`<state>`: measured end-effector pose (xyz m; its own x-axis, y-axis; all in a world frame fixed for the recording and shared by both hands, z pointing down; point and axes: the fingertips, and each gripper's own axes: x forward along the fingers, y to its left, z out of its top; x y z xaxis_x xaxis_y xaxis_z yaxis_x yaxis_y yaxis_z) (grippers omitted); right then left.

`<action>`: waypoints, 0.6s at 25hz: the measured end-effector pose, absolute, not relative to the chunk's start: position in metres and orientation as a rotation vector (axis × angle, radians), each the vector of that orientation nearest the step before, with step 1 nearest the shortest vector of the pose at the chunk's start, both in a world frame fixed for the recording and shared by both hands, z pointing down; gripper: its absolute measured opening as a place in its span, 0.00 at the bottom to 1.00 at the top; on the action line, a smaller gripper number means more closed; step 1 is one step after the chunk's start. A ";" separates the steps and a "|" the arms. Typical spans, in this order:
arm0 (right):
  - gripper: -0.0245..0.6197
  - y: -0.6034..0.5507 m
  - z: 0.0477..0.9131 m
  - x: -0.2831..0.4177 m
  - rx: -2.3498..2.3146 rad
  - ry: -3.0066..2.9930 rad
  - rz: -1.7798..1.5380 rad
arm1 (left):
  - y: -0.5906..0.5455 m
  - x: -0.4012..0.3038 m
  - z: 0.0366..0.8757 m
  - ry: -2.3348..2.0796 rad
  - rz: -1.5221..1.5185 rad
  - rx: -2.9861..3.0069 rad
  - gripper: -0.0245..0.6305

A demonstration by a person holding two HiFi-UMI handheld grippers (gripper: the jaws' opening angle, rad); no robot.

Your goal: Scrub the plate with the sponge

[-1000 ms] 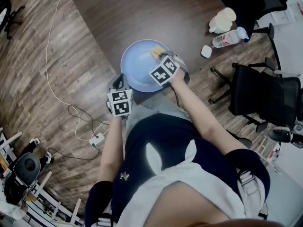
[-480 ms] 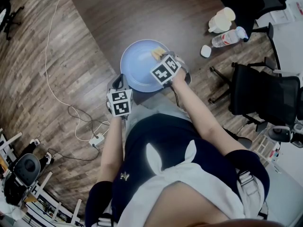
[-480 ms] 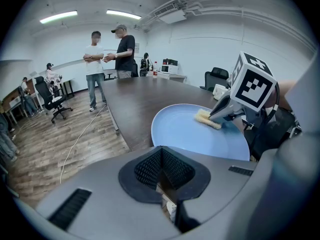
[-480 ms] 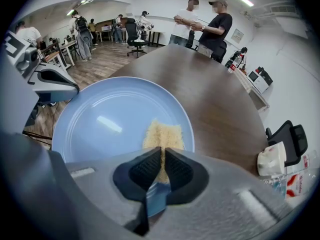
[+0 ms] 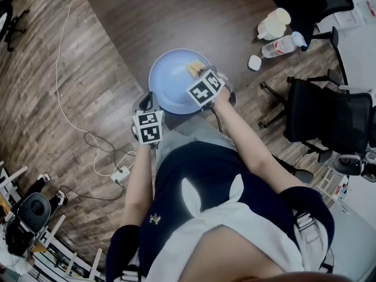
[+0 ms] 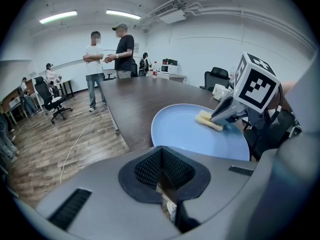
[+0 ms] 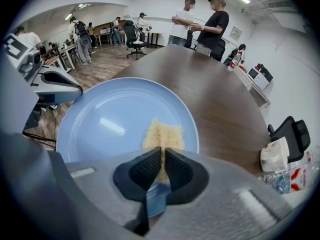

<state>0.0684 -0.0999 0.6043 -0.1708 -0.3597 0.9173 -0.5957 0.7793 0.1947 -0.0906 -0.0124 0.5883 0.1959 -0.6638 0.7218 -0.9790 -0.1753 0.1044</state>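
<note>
1. A person stands at a dark wooden table with a hand-held gripper in each hand. A round pale blue plate lies flat near the table's edge.
2. The right hand-held gripper has its jaws pinched tight on a yellow sponge. The sponge lies flat on the right part of the plate, just inside its rim.
3. The left hand-held gripper has its jaws pressed together with nothing between them. Its tip sits at the plate's near-left rim; whether it touches the rim cannot be told.
4. The step in hand appears to be the scrubbing itself, since the sponge is already down on the plate. Most of the plate's face lies bare to the sponge's left.
5. The next move likely calls for pushing the sponge across the centre toward the far-left rim, pressing down and keeping the grip tight. The left hand-held gripper may need to brace the plate so it does not slide on the smooth table.
</note>
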 end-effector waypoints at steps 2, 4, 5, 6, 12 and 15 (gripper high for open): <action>0.07 -0.098 0.603 0.066 0.738 -1.788 0.245 | -0.012 -0.091 0.588 -1.529 0.722 1.911 0.05; 0.07 -0.096 0.604 0.064 0.735 -1.793 0.247 | -0.012 -0.092 0.588 -1.530 0.720 1.910 0.05; 0.07 -0.096 0.604 0.063 0.734 -1.796 0.249 | -0.012 -0.091 0.588 -1.530 0.719 1.910 0.05; 0.07 -0.095 0.604 0.062 0.732 -1.799 0.251 | -0.013 -0.091 0.588 -1.530 0.719 1.910 0.05; 0.07 -0.094 0.604 0.059 0.725 -1.827 0.276 | -0.013 -0.090 0.588 -1.530 0.720 1.909 0.05; 0.07 -0.093 0.603 0.058 0.722 -1.833 0.283 | -0.013 -0.090 0.588 -1.531 0.720 1.909 0.04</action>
<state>0.0578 -0.0931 0.6032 -0.2220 -0.3405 0.9137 -0.6004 0.7861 0.1471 -0.0901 -0.0131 0.5882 0.1945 -0.6652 0.7209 -0.9795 -0.1709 0.1065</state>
